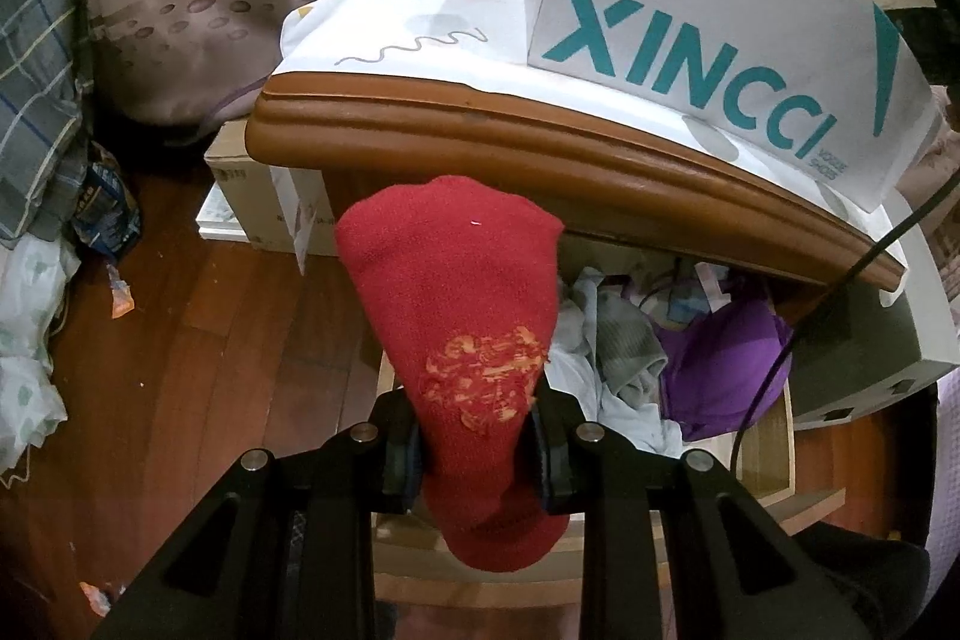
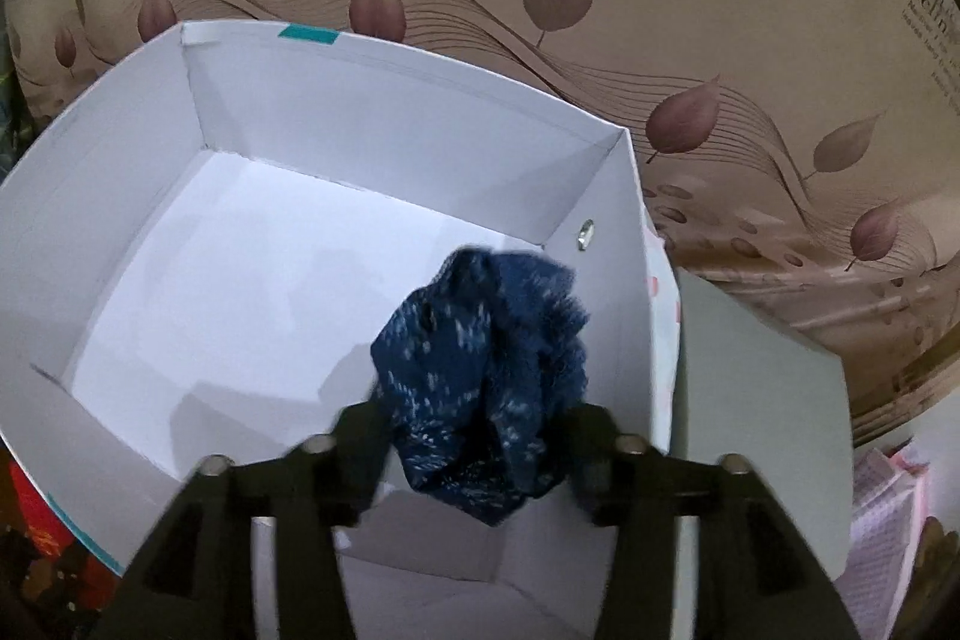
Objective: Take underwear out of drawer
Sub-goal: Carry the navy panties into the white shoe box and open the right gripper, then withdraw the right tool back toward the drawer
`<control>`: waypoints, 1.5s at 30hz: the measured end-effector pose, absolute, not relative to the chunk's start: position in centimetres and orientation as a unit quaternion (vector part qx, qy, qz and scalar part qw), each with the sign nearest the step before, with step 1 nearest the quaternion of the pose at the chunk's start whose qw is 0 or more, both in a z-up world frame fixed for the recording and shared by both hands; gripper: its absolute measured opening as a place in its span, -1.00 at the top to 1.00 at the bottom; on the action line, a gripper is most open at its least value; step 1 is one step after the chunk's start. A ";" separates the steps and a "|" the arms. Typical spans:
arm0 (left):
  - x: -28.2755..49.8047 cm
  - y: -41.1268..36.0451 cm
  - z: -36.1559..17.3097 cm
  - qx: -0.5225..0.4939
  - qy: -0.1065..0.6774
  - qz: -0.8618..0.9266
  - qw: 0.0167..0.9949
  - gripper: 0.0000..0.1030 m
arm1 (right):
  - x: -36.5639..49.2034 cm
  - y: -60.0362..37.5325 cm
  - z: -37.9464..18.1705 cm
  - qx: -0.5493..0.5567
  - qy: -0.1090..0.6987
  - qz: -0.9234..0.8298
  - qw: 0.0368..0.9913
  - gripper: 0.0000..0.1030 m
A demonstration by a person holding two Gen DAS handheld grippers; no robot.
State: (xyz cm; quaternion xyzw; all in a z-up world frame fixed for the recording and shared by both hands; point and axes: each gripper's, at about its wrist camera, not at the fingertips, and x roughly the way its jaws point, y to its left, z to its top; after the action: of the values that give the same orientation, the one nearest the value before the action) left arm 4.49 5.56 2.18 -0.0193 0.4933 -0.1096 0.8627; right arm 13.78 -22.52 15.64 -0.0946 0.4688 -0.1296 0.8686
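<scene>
Clamped in the left tool (image 1: 474, 451), a red sock (image 1: 462, 316) hangs above the drawer (image 1: 774, 436); right tool (image 2: 474, 445) grips blue underwear (image 2: 486, 370) over the white box (image 2: 372, 130); releasing comes next.

My left gripper (image 1: 474, 451): matt black plastic, bare metal pins, jaws on a fuzzy red knit sock (image 1: 462, 340) with a cracked orange rubbery print. Cabinet top edge (image 1: 540, 142): glossy brown wood. Floor (image 1: 198, 340): polished wood boards. Right gripper (image 2: 477, 436) holds dark blue speckled cloth (image 2: 486, 376) over a smooth matt white cardboard box (image 2: 336, 142).
</scene>
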 end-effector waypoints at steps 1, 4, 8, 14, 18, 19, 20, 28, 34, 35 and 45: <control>4.5 5.5 2.1 -0.018 0.493 -0.109 0.863 0.53 | 13.7 -22.5 15.6 -0.092 0.466 -0.131 0.870 -0.15; 4.6 5.5 2.2 -0.017 0.493 -0.111 0.863 0.53 | 13.4 -22.4 16.1 -0.079 0.449 -0.128 0.881 -0.33; 4.5 5.4 2.3 -0.014 0.494 -0.110 0.863 0.53 | 12.3 -22.1 17.7 -0.067 0.412 -0.124 0.900 -0.41; 4.5 5.2 2.2 -0.008 0.493 -0.109 0.863 0.53 | 8.0 -21.3 20.5 -0.046 0.352 -0.108 0.928 -0.41; 4.6 5.2 2.1 -0.008 0.492 -0.107 0.864 0.53 | 3.1 -21.3 21.0 -0.034 0.319 -0.089 0.943 -0.41; 4.6 5.1 2.1 -0.008 0.491 -0.107 0.864 0.53 | 2.0 -21.4 20.9 -0.029 0.312 -0.086 0.946 -0.41; 4.6 5.0 2.0 -0.007 0.491 -0.107 0.865 0.53 | 0.5 -21.6 20.4 -0.020 0.305 -0.081 0.949 -0.41; 4.5 4.8 1.9 -0.006 0.489 -0.110 0.865 0.53 | -5.7 -22.4 12.6 -0.022 0.313 -0.098 0.944 -0.42; 4.2 4.5 2.1 0.001 0.481 -0.108 0.870 0.53 | -6.1 -22.3 5.6 -0.024 0.366 -0.105 0.924 -0.42; 4.2 4.5 2.2 0.002 0.479 -0.107 0.871 0.53 | -6.0 -22.3 4.9 -0.020 0.372 -0.102 0.922 -0.42; 3.3 5.0 5.1 -0.013 0.443 -0.116 0.889 0.53 | -6.0 -23.9 0.6 -0.008 0.409 -0.113 0.906 -0.42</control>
State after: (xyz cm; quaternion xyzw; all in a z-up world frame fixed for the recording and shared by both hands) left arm 3.33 4.99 5.14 -0.0126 0.4435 -0.1164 0.8886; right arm -6.01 -23.89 0.61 -0.0078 0.4086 -0.1131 0.9056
